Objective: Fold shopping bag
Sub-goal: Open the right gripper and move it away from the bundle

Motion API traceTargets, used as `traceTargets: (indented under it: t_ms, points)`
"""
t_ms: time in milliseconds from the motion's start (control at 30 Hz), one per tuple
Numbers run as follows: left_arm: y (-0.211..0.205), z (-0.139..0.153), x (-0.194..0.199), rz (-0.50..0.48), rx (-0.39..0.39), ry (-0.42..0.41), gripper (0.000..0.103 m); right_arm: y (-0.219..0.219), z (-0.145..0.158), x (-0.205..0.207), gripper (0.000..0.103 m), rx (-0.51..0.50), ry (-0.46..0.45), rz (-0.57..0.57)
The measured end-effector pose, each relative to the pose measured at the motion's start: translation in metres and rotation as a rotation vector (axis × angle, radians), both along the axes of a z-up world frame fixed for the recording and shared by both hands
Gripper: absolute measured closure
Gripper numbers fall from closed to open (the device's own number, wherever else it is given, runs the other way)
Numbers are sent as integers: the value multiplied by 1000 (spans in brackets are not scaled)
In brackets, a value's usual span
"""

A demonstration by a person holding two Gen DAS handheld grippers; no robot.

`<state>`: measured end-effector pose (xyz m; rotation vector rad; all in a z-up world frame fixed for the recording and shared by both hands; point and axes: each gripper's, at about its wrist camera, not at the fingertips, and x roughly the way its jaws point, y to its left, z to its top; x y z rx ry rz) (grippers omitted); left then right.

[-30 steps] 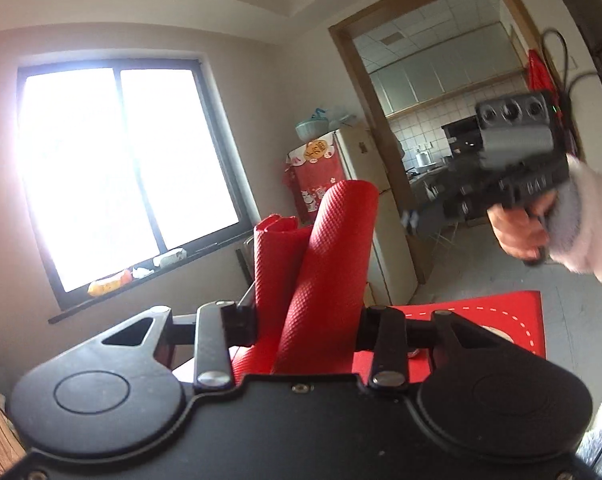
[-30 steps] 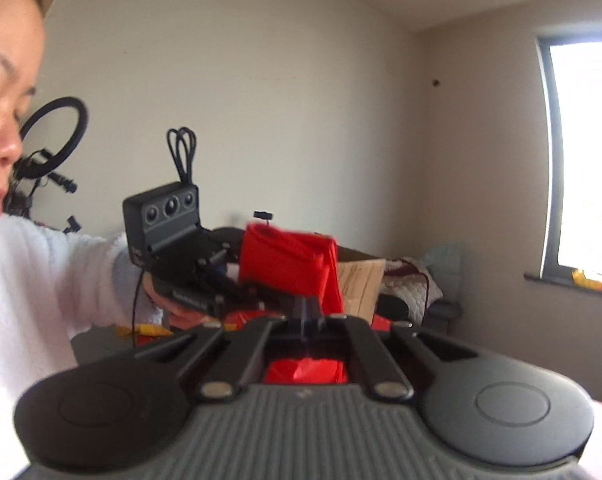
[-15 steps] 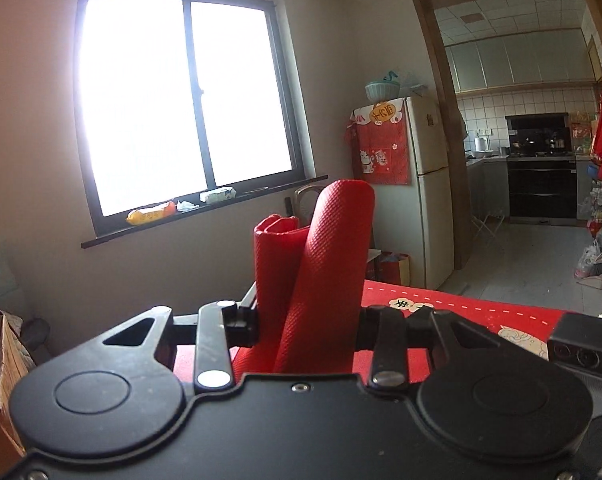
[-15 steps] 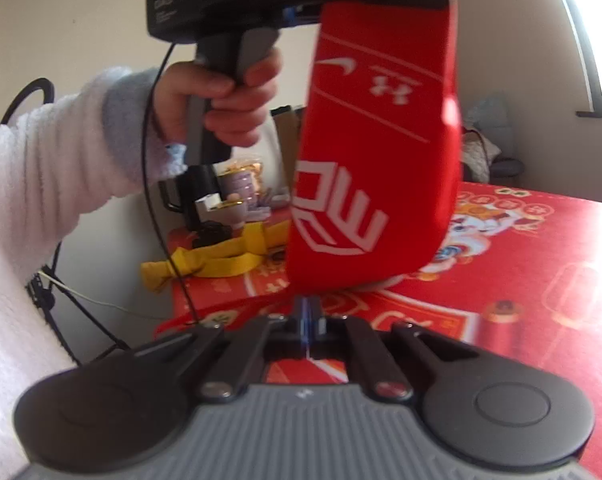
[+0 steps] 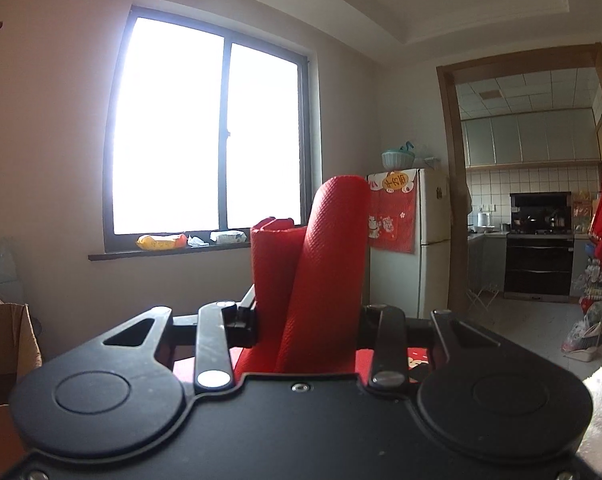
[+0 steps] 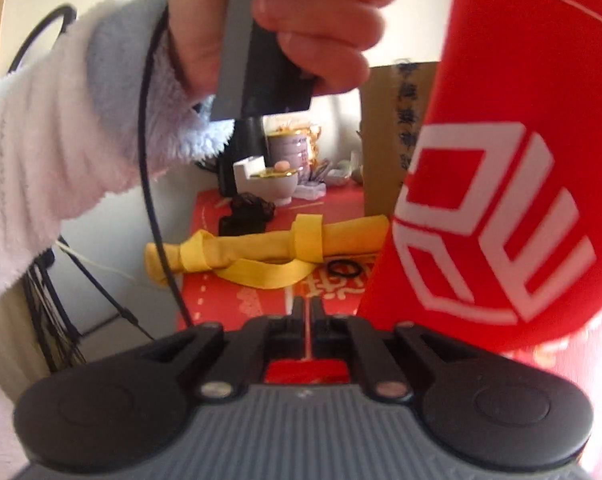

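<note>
The left gripper (image 5: 307,316) clamps the bunched red shopping bag (image 6: 497,208) high above the table (image 6: 237,304) while the right gripper (image 6: 309,312), near-closed, holds nothing, so the dangling panel could unfold or slip

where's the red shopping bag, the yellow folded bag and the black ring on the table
red shopping bag (image 6: 489,216): right wrist view, on the white printed logo of the hanging panel
yellow folded bag (image 6: 261,248): right wrist view, middle of the bundle near its strap
black ring (image 6: 343,269): right wrist view, on the band of the ring
</note>
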<state>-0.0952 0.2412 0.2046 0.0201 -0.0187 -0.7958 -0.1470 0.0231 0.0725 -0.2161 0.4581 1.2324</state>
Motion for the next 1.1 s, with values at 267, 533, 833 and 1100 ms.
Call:
traceTargets:
  t_ms: [267,533,833,1100]
  points:
    - [43,1,32,-10,-77,56,65,83,-16,26,98,-104,-92,84]
    - [68,-1,49,-52,-106,42,65,158,-46,27,90,-304,-310,112]
    - [84,-2,58,-105,-147,28,64,192,-70,47,79,-393,-325,133]
    - [83,0,58,-113,-149,26,64,191,-67,64,79,-384,-221,127]
